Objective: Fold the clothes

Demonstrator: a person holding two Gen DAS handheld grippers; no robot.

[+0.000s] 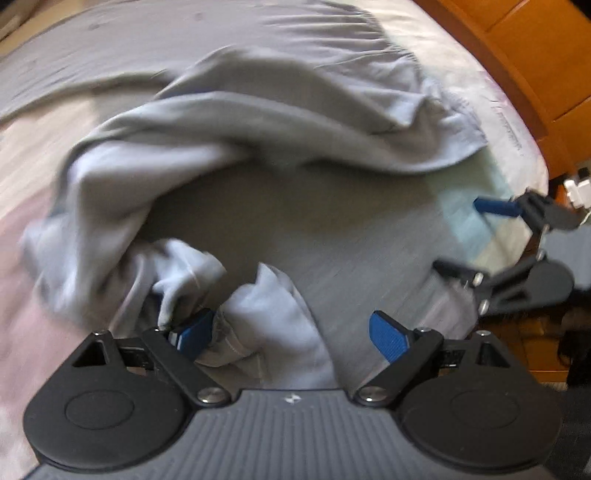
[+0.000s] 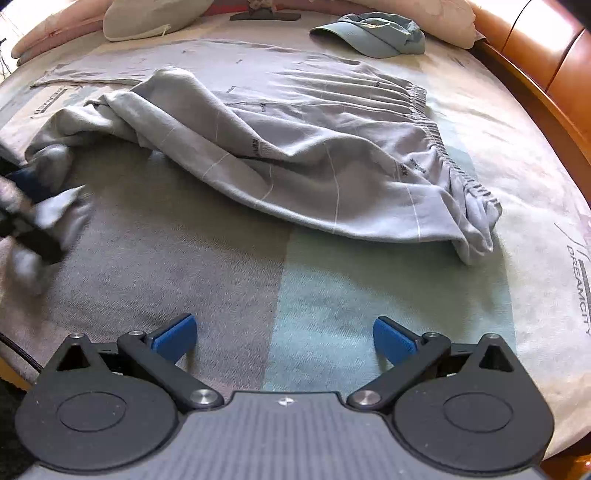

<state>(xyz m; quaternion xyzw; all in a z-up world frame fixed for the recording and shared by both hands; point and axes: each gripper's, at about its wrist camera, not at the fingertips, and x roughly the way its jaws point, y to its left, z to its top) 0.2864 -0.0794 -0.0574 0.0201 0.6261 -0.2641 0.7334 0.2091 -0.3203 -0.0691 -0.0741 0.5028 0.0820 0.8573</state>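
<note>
The fold looks barely begun — the grey trousers [image 2: 295, 147] lie rumpled mid-bed, well short of the cap [image 2: 373, 35], one leg end bunched between the left gripper's [image 1: 291, 332] spread jaws, unpinched — while the right gripper [image 2: 284, 336] hovers spread and empty.

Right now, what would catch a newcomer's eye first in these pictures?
The rumpled grey trousers sprawled across the middle of the bed, one end bunched between the left gripper's wide-open blue fingers. Beyond them, a light blue cap lies near the pillows.
</note>
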